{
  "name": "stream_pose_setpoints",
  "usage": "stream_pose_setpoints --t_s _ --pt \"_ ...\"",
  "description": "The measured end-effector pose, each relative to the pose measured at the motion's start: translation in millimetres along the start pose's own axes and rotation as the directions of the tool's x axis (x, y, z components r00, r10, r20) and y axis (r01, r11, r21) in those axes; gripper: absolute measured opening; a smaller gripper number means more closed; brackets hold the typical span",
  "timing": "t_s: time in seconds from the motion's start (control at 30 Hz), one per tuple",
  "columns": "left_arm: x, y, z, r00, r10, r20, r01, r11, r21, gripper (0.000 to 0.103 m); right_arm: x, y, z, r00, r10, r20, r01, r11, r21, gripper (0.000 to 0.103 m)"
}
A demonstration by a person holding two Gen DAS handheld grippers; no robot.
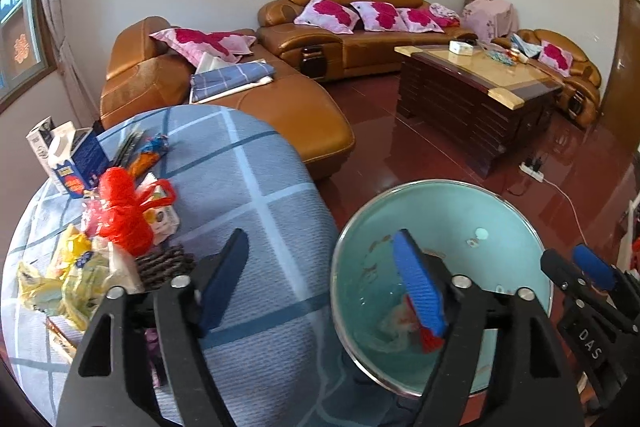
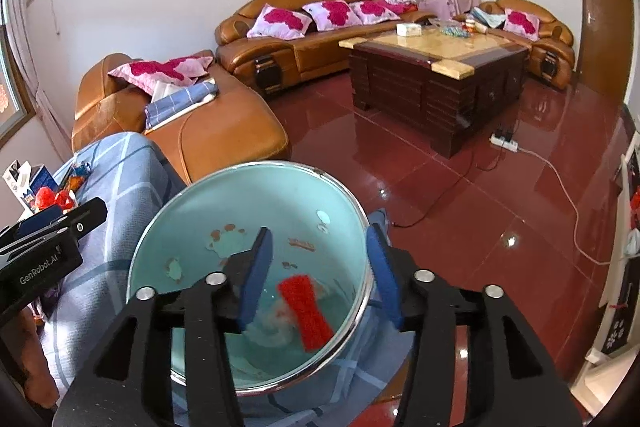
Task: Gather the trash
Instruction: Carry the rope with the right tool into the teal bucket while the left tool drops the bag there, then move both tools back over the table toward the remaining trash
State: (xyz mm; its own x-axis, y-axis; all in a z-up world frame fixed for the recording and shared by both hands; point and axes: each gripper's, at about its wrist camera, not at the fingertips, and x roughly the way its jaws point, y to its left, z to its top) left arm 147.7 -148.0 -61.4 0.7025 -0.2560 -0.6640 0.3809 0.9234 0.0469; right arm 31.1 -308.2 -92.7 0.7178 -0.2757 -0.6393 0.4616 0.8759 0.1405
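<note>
A teal bin (image 1: 460,211) with a chrome rim stands beside the table; it also shows in the right wrist view (image 2: 248,195). A red wrapper (image 2: 306,313) and pale crumpled trash (image 2: 276,319) lie at its bottom. My left gripper (image 1: 320,287) is open and empty, one finger over the blue checked tablecloth (image 1: 248,187), the other over the bin. My right gripper (image 2: 318,279) is open and empty above the bin's right rim. On the table's left lies a trash pile: red plastic bag (image 1: 122,211), yellow wrappers (image 1: 76,275), blue-and-white carton (image 1: 76,159).
An orange leather sofa (image 1: 280,107) with pink cushions stands behind the table. A dark wooden coffee table (image 2: 436,79) sits on the red tiled floor (image 2: 460,211). A power strip (image 2: 505,143) with cables lies on the floor.
</note>
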Motion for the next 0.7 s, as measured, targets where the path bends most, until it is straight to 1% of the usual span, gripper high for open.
stream_pose_setpoints --t_s 0.03,0.13,0.23,0.47,0.63,0.7 --pt "-1.7 3.0 -0.3 1.0 0.003 0.002 -0.003 1.0 -0.003 0.078 -1.5 1.1 0.7 1.0 0.004 0.004 -0.003 1.0 -0.004 0.051" --pt "-8.4 14.5 -2.8 1.0 0.022 0.007 -0.022 1.0 -0.012 0.078 -6.4 7.9 1.6 1.0 0.017 0.01 -0.017 1.0 -0.022 0.051" --pt "-14.1 26.1 -7.5 1.0 0.025 -0.001 -0.026 0.999 -0.025 0.078 -9.0 20.2 0.7 0.999 0.031 0.012 -0.031 0.998 -0.046 0.051" --pt "-31.2 70.8 -21.6 0.998 0.062 -0.013 -0.063 0.994 -0.091 0.078 -14.6 52.8 -1.4 0.996 0.086 0.008 -0.084 0.99 -0.11 0.051" --pt "-43.5 104.1 -30.2 0.996 0.091 -0.016 -0.093 0.985 -0.145 0.078 -19.6 84.9 -5.1 0.991 0.135 0.001 -0.133 0.977 -0.17 0.051" --pt "-49.9 117.6 -35.7 0.993 0.115 -0.016 -0.116 0.98 -0.161 0.078 -22.7 94.5 -5.8 0.988 0.153 0.003 -0.15 0.971 -0.188 0.051"
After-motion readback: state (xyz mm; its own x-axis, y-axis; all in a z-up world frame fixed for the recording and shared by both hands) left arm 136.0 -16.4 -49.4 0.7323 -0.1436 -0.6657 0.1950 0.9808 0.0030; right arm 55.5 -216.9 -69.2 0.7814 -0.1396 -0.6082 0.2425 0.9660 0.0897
